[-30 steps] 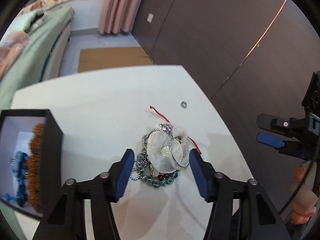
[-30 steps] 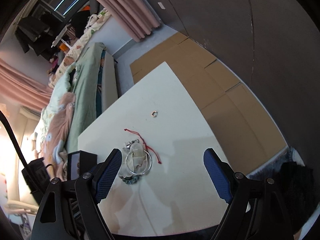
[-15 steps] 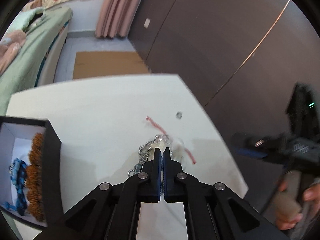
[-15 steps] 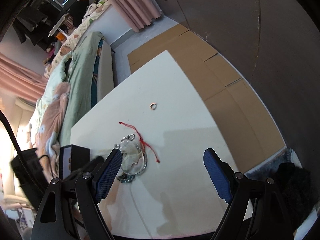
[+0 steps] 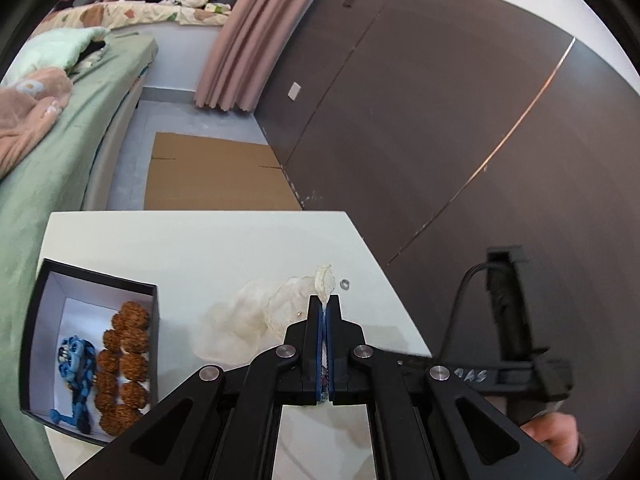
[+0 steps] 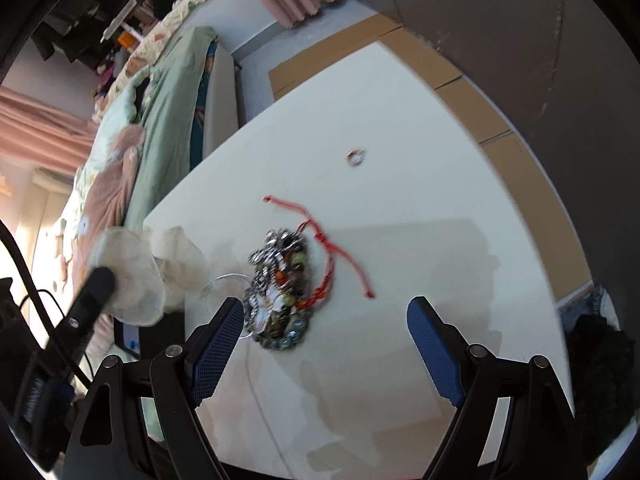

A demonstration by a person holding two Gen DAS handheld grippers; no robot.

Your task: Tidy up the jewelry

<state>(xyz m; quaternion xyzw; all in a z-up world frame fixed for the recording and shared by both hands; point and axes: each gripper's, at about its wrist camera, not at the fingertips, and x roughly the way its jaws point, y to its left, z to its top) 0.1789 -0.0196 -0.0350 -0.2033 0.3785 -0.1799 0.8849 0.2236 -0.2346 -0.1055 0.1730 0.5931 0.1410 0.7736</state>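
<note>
My left gripper (image 5: 323,308) pinches the sheer cream pouch (image 5: 256,312); right gripper (image 6: 324,330) spread. 2 pieces boxed lower left, blurry tangled jewelry pile (image 6: 282,276) probably unsorted.

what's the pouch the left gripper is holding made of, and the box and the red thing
Pouch: looks like sheer cream organza or similar gauzy fabric, since it is translucent and crumples softly. The left gripper pinches it.
Box: probably rigid cardboard, matte black outside, white lining.
Red cord: seems a thin braided or twisted thread bracelet; it is blurred.
</note>
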